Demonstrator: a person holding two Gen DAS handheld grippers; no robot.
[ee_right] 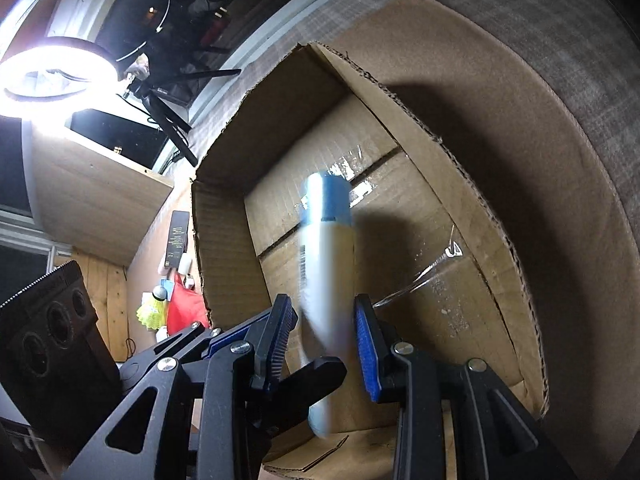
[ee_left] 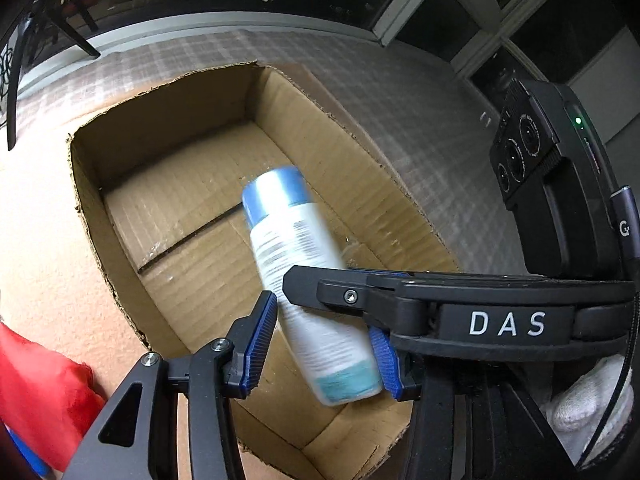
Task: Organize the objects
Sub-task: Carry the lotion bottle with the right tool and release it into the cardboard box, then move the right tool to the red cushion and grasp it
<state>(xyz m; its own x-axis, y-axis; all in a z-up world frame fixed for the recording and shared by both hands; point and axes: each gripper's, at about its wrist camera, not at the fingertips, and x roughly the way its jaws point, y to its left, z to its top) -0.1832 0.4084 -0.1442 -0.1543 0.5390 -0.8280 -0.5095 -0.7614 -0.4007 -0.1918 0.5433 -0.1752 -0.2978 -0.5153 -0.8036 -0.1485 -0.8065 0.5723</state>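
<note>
- Status: the bottle [ee_left: 296, 256] hangs over the open cardboard box [ee_left: 160, 120], above its bare floor. The blue cap points to about 11 o'clock in the left view and to 12 o'clock in the right view [ee_right: 328, 248].
- Left gripper [ee_left: 324, 320]: its fingers [ee_left: 260, 344] stand spread around the bottle's lower body. The 3 o'clock pad looks to be in contact, and we see a gap at the 9 o'clock pad. We read this as bracketing, not pinching.
- Right gripper [ee_right: 323, 304]: its fingers stand a little apart with the bottle showing between them. We cannot tell whether the pads press on it.
- Risk 1: the bottle is smeared in both views while the fingers and the box are sharp. We judge that it is loose, so it may drop uncontrolled, bounce and land awkwardly.
- Risk 2: the two tools are crowded. One left finger [ee_right: 316, 372] crosses under the right pads, so a careless withdrawal may knock the tools together or flick the bottle.
- Risk 3: the bottle is tilted. If it goes cap-first toward the 12 o'clock wall, it may strike the ragged rim and tip out onto the table [ee_left: 40, 240].
- Risk 4: glossy tape lies on the box floor, so a round bottle may roll there after landing.
</note>
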